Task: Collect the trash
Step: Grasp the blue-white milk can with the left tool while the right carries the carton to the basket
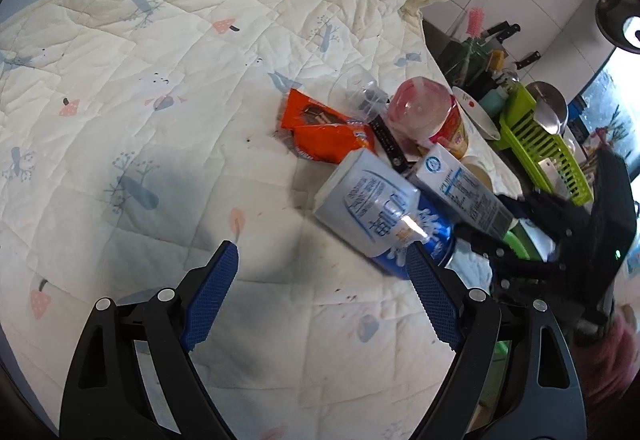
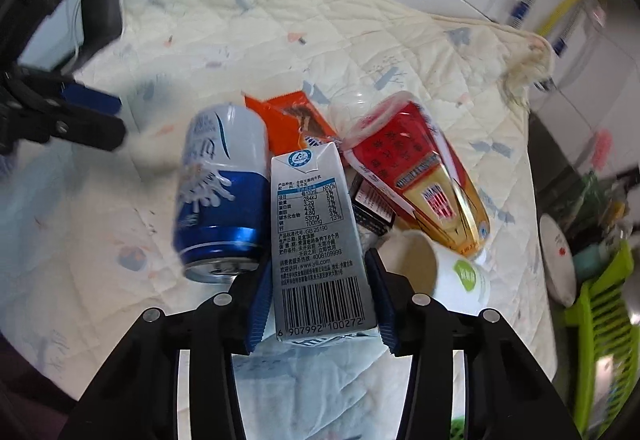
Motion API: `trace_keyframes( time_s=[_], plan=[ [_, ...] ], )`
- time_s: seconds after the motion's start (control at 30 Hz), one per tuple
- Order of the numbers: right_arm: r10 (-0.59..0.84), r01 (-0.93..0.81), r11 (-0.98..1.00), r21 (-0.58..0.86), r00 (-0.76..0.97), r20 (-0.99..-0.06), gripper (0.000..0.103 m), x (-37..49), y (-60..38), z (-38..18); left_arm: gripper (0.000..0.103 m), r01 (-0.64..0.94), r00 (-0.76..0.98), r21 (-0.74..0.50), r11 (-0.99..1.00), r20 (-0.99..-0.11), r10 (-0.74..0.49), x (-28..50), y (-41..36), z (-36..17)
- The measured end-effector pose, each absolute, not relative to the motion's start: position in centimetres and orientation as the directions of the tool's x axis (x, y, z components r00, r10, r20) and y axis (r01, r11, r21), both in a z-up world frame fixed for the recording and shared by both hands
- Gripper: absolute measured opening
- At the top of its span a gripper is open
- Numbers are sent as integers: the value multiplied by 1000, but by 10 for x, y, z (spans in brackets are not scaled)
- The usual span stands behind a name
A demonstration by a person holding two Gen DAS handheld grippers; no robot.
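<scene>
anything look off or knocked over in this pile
Yes: the blue and white can lies on its side against the milk carton, the red bottle is tipped over too, and the orange wrapper is torn open.

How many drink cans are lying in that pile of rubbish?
1. The blue and white can lies on the cloth, beside the milk carton held in the right claw. Others may be hidden underneath.

small black box (image 2: pixel 374 209): mostly hidden behind silver milk carton (image 2: pixel 316 236) | lime-green plastic rack (image 2: pixel 604 324): blurred, cut off right
</scene>
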State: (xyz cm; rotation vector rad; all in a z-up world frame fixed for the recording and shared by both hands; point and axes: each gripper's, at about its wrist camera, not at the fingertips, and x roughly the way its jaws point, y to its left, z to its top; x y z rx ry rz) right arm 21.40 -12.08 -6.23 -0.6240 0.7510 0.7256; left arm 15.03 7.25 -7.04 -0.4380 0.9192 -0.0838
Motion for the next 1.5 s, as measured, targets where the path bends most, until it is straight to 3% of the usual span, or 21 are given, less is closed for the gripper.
trace_keyframes(
  time_s=[0.33, 0.67, 1.03, 1.5],
  plan=[
    [456, -641, 766, 34, 506, -732, 43, 185, -182, -51, 85, -260, 561, -497, 828, -776, -289, 188, 49, -76],
    [469, -523, 841, 135, 581, -665, 43, 144, -241, -44, 85, -434, 493, -489, 757, -832, -255, 219, 24, -97],
    [365, -351, 923, 158, 668, -649, 43, 122, -313, -52, 85, -520, 444, -428, 739, -875, -193, 234, 12, -117],
    [138, -32, 987, 159, 681, -719, 43, 119, -422, -81, 81, -424, 517, -408, 808, -842, -154, 203, 13, -89]
  ],
)
